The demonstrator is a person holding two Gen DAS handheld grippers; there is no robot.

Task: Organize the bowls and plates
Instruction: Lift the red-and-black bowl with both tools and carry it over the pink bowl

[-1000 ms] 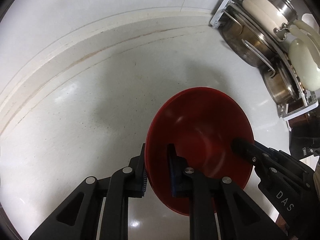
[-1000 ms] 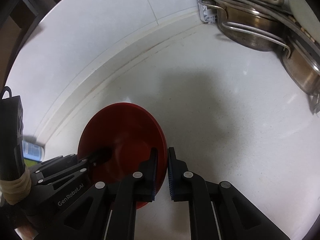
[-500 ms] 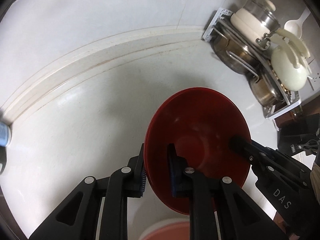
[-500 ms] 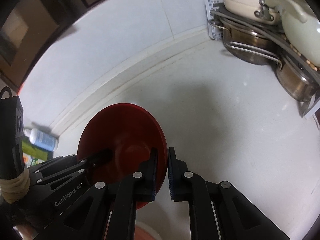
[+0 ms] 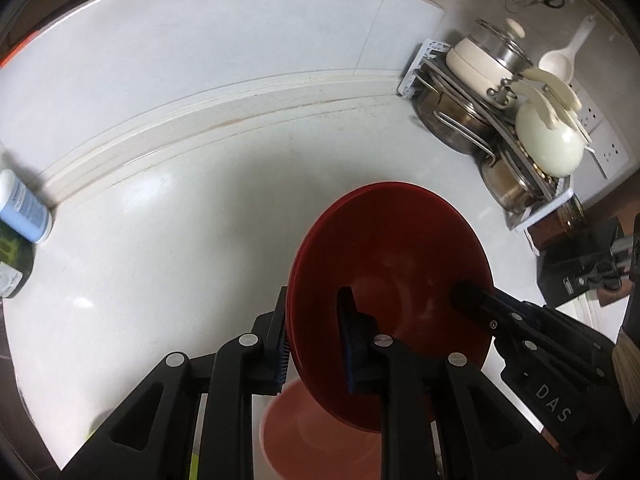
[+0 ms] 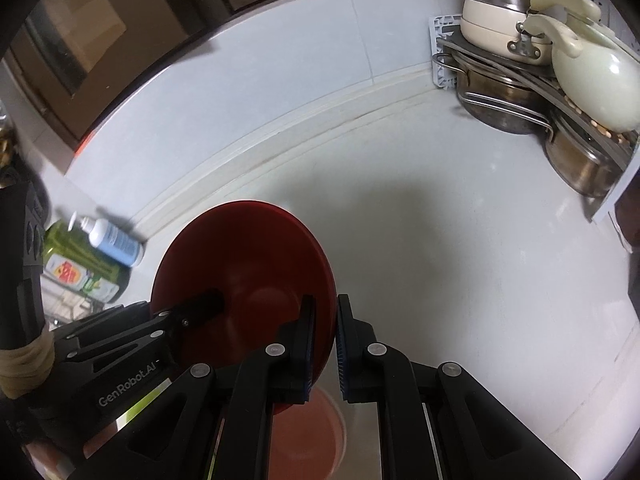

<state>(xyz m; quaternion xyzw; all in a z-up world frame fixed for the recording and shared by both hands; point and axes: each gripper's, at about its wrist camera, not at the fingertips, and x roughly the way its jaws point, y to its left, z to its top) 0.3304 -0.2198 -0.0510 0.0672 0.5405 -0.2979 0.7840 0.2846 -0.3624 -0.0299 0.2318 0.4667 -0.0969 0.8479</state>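
White speckled counter (image 5: 168, 240) spreads ahead of both claws, running to a pale tiled wall. Between them hangs one glossy dark-red shallow bowl (image 5: 394, 272), tipped on edge and off the counter. The left claw (image 5: 314, 344) is clamped on its near-left rim, one finger inside and one outside; the right claw (image 6: 323, 344) pinches the opposite rim the same way. Directly under the claws sits one lighter, salmon-pink round bowl (image 5: 320, 440), blurred, resting on what looks like a metal surface.

My guess is the job is partway: the red bowl is in the air and looks headed for the pink one, not yet set down. No plates show.

Far ahead and to the right of the claws stands one white rack (image 6: 444, 52) of steel and cream pots. Off to the left are a white-and-blue pump bottle (image 6: 114, 240) and a green bottle (image 6: 76, 264).
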